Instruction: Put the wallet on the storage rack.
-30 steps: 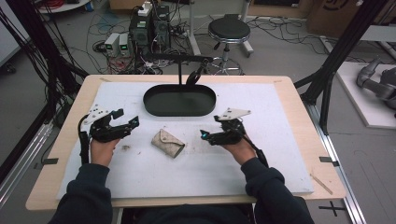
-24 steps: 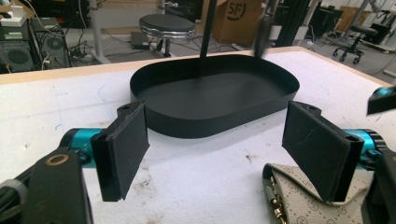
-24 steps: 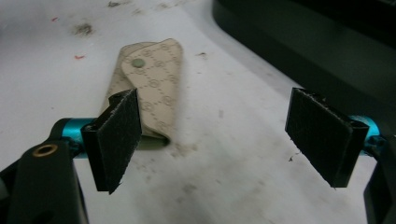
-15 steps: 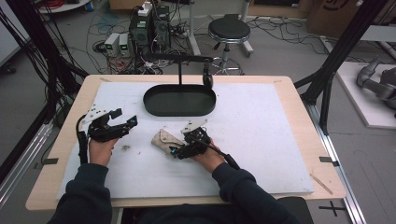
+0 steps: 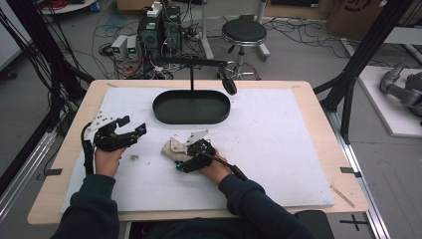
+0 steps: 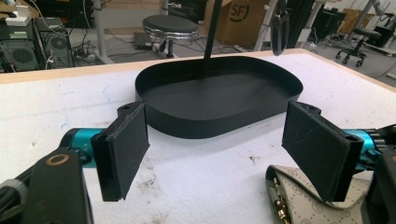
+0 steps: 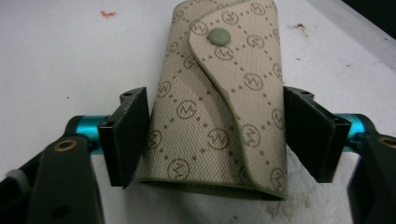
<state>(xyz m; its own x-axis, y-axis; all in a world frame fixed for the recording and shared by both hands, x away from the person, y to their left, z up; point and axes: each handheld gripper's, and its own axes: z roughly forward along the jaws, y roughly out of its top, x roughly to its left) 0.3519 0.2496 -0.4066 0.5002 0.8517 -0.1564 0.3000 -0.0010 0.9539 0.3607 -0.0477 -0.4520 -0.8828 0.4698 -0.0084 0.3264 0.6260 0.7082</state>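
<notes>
Between the right gripper's [image 7: 215, 140] closing jaws lies the beige key pouch [image 7: 219, 102] — a second ago they hung to its right. They stand wide and straddle it, the pads just at its sides — a pick-up seems near. Left of the pouch, the left gripper [image 5: 130, 133] waits, jaws wide and empty.

Black oval tray [image 6: 219, 100] beyond spread left gripper [image 6: 217, 154], patterned pouch [image 6: 299, 196] bottom-right

Even, soft light; slight blur
</notes>
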